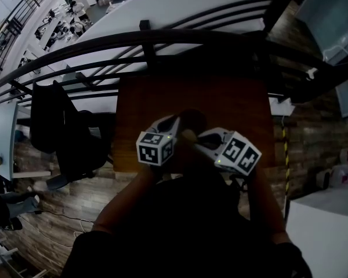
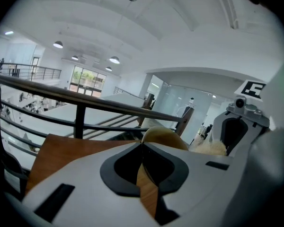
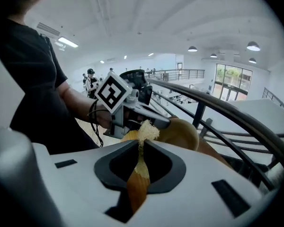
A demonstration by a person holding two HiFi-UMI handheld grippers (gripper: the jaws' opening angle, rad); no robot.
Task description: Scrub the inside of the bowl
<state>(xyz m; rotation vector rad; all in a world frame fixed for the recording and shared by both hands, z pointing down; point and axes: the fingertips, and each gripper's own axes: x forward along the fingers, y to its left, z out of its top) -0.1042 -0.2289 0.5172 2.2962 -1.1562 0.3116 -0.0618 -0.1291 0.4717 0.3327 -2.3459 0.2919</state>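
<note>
Two grippers meet close together above a brown wooden tabletop (image 1: 162, 97), which stands against a dark metal railing (image 1: 104, 42). The head view is dim there, so the detail comes from the gripper views.

The left gripper (image 2: 142, 144) has its jaws drawn together, with only a thin seam showing between the dark pads. A tan, smooth, rounded bowl (image 2: 163, 136) sits right at the jaw tips. In the right gripper view, the same gripper reaches onto the bowl's rim and pinches it, keeping the bowl tilted and clear of the table.

The right gripper (image 3: 141, 143) is also closed, clamped on a pale, straw-coloured fibrous scrubber (image 3: 146, 130). The scrubber's thin lower part runs down the seam between the pads, and its frayed tuft sticks out just past the tips. The tuft is just beside the bowl, close to the left gripper's jaws. Whether it touches the bowl's surface cannot be told.

From the left gripper view, the right gripper stands to the right of the bowl, with the tuft showing at its tips, near the bowl's edge. The person's bare forearm and black sleeve (image 3: 33, 79) lie behind the left gripper's marker cube (image 3: 114, 92).
</note>
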